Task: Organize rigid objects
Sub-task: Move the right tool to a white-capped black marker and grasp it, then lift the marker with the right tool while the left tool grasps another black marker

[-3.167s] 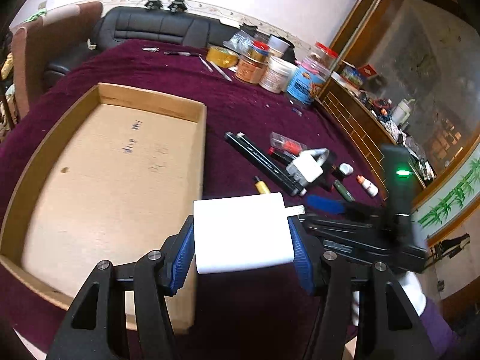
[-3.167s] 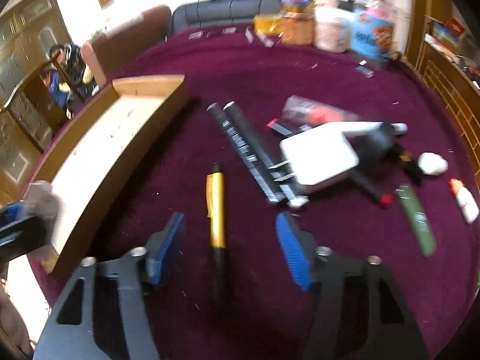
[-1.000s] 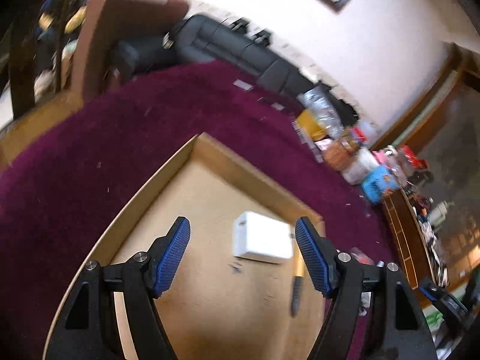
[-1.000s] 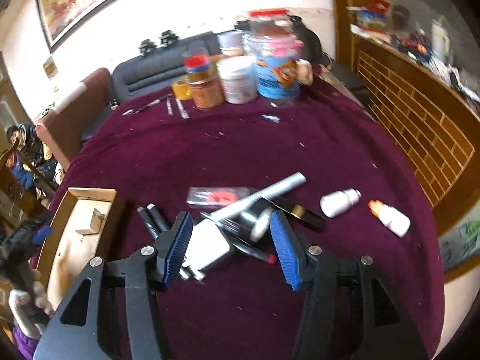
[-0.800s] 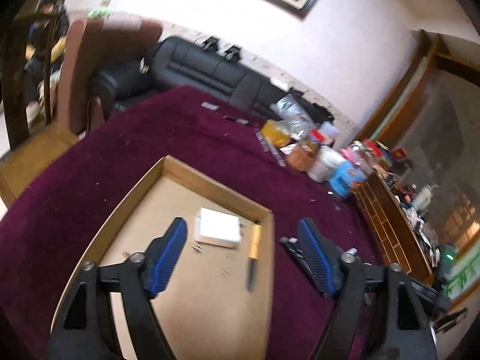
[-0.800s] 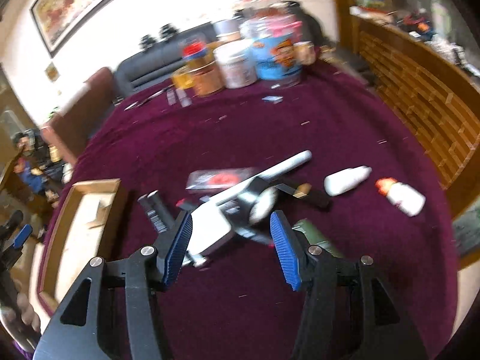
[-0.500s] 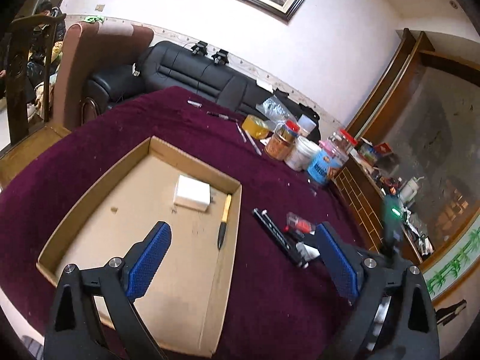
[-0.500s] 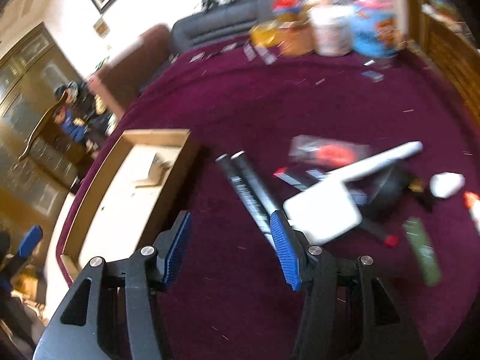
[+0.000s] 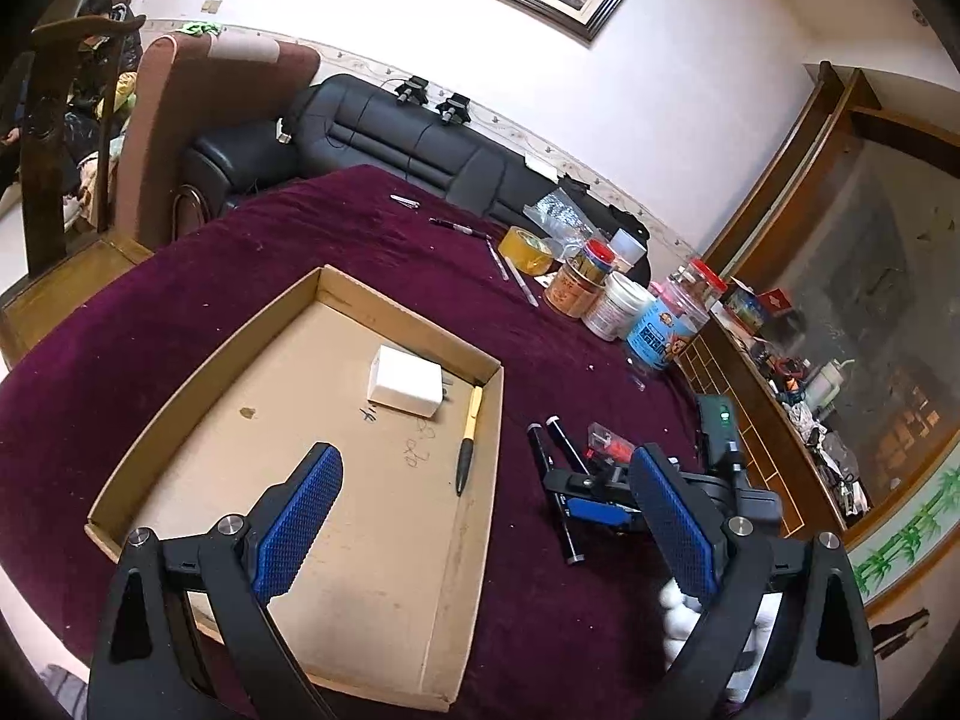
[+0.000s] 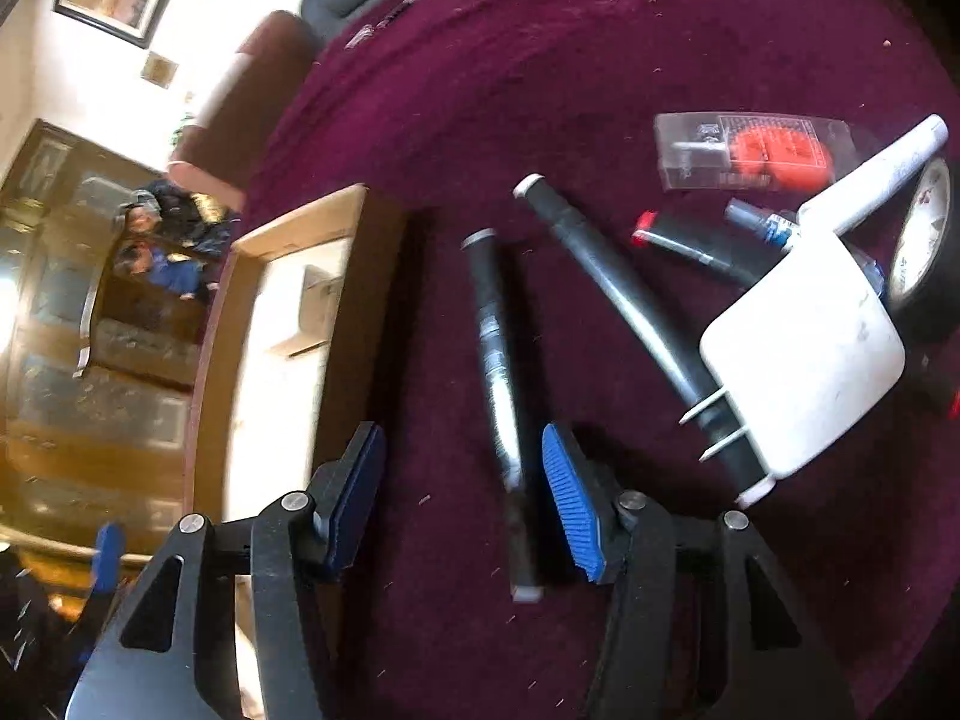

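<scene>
A shallow cardboard tray [image 9: 282, 324] lies on the maroon tablecloth and holds a white charger block [image 9: 405, 381] and a yellow-and-black pen [image 9: 468, 444]. My left gripper [image 9: 480, 516] is open and empty, raised above the tray's near right corner. My right gripper [image 10: 462, 492] is open and low over the cloth, with a black marker [image 10: 498, 372] lying between its fingers. A second black marker [image 10: 636, 312] and a white plug adapter [image 10: 804, 354] lie just to its right. The tray's right wall [image 10: 222, 324] is at its left.
A clear packet with red parts [image 10: 756, 150], a white marker [image 10: 882, 174], a red-capped pen [image 10: 690, 240] and a clock face [image 10: 918, 240] lie at the right. Jars and tape [image 9: 606, 294] stand at the table's far side. A sofa [image 9: 390, 144] and chair [image 9: 198, 120] are behind.
My left gripper let the white charger go in the tray and drew back and up. My right gripper swung from the pile down to the left black marker.
</scene>
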Motion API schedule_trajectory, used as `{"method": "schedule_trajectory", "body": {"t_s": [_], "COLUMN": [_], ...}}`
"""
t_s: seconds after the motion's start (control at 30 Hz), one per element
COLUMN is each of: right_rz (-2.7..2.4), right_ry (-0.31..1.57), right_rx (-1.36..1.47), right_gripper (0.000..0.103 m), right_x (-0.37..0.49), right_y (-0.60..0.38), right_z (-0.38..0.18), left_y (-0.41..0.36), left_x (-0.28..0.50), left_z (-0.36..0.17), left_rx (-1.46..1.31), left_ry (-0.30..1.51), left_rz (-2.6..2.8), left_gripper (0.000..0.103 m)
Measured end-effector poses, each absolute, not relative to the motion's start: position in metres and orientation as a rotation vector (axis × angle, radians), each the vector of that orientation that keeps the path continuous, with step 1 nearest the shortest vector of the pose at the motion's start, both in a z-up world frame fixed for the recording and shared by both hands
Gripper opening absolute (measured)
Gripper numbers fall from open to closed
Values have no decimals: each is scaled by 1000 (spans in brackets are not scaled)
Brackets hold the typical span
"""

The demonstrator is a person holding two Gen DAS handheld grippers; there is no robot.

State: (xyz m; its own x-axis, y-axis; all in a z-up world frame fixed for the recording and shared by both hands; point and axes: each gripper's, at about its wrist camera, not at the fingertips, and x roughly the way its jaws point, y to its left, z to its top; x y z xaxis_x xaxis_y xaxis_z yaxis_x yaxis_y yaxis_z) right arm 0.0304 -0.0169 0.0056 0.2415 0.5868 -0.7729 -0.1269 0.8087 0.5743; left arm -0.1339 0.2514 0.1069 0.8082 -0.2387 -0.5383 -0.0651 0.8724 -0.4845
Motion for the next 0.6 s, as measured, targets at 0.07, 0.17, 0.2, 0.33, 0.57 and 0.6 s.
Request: {"method": "schedule_trajectory", "body": {"t_s": [0.07,0.17,0.2,0.33,0.57,0.6], "right_rz": [438,364,343,290,224,221], "right_ry": [1157,1085,1064,1122,1154,1161], "right_rx": [313,152,89,-77,-79,-78], "right_gripper": [54,54,54,54,21,21], "right_x": [26,28,29,45,49,45], "right_y": [-16,-10,-5,12,11,9], "right_z": [23,40,44,30,19,19], "left_y": [249,245,243,237,224,222], "left_x": [-134,-134,-136,-138,-137,-137], "left_z": [106,106,107,111,112,112], "left_rx": [-511,-500,-490,-472,-446,-439], "left_ry": [634,639,639,636,653,653], "left_rz": [-109,-125,-128,-130,-153,-157], "left_gripper": [94,94,94,94,94,94]}}
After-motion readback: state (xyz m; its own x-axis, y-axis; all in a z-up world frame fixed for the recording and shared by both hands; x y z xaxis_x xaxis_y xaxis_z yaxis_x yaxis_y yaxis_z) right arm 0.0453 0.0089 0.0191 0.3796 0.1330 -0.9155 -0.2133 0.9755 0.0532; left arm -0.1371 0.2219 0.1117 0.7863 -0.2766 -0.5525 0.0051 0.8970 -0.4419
